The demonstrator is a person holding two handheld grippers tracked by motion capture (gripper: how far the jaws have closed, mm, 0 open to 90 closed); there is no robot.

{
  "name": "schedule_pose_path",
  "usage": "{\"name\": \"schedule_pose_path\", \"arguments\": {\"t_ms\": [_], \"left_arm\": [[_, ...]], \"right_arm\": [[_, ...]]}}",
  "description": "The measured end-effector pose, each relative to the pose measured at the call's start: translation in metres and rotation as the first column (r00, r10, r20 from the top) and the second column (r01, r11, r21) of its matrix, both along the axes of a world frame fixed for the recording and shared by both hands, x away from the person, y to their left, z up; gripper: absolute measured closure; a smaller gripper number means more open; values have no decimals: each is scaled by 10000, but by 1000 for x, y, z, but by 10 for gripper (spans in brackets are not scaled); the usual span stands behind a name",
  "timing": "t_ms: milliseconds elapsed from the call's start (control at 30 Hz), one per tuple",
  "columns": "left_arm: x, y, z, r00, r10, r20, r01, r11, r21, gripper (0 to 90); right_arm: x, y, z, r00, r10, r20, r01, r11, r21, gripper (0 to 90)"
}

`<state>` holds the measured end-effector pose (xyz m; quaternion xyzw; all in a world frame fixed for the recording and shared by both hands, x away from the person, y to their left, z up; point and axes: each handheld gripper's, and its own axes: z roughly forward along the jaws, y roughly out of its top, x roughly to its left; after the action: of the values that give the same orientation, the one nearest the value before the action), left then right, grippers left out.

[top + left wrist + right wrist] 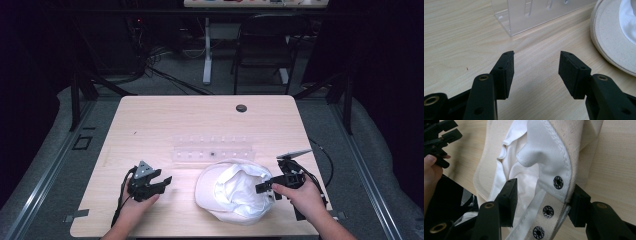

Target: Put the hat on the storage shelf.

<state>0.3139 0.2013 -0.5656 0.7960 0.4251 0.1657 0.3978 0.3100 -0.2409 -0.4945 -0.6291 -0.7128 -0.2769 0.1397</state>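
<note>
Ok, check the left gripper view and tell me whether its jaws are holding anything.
No: the left gripper is open, with bare wooden table showing between its pads.

The setting is a lab or recording workspace — not a home. A light wood desk [150, 120] stands on grey carpet [60, 145], bounded on both sides by metal floor rails [47, 170]. Black stand legs [82, 85] rise at the desk's far corners, and the surroundings are dark. Behind the desk, loose cables [160, 70] run across the floor beside a white table leg [207, 50] and a black folding chair [265, 45] — typical of an equipment test area.
</note>
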Motion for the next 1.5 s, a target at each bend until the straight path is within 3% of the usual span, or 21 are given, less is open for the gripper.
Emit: {"name": "schedule_pose_path", "arguments": {"t_ms": [267, 333, 367, 433, 700, 833, 1200, 1467, 1500], "left_arm": [[0, 0, 0, 10000, -28, -36, 28, 10000, 38, 468], [0, 0, 0, 10000, -14, -23, 14, 10000, 34, 468], [0, 0, 0, 10000, -11, -7, 11, 10000, 17, 468], [0, 0, 0, 10000, -18, -3, 18, 10000, 14, 468], [0, 0, 0, 10000, -33, -2, 33, 10000, 22, 468], [0, -1, 0, 10000, -78, -26, 79, 9999, 72, 468], [0, 0, 0, 10000, -59, -17, 59, 10000, 78, 468], [0, -1, 0, 10000, -63, -44, 63, 10000, 68, 468], [0, -1, 0, 10000, -68, -47, 68, 10000, 62, 469]], "right_arm": [[1, 2, 10, 9999, 118, -63, -116, 9997, 216, 545], [1, 3, 13, 9999, 87, -74, -86, 9999, 135, 584], [2, 2, 14, 9994, 329, -115, -328, 9994, 75, 608], [2, 5, 15, 9999, 121, -103, -121, 9999, 2, 643], [6, 4, 22, 9990, 121, -440, -121, 9999, 11, 776], [6, 6, 25, 9992, -122, -378, 118, 9999, -100, 794], [11, 12, 42, 9996, 232, -162, -248, 9935, -1112, 816], [13, 16, 54, 9999, 110, 52, -102, 9908, -1351, 818], [14, 15, 57, 9995, 329, -5, -326, 9898, -1387, 818]]}}
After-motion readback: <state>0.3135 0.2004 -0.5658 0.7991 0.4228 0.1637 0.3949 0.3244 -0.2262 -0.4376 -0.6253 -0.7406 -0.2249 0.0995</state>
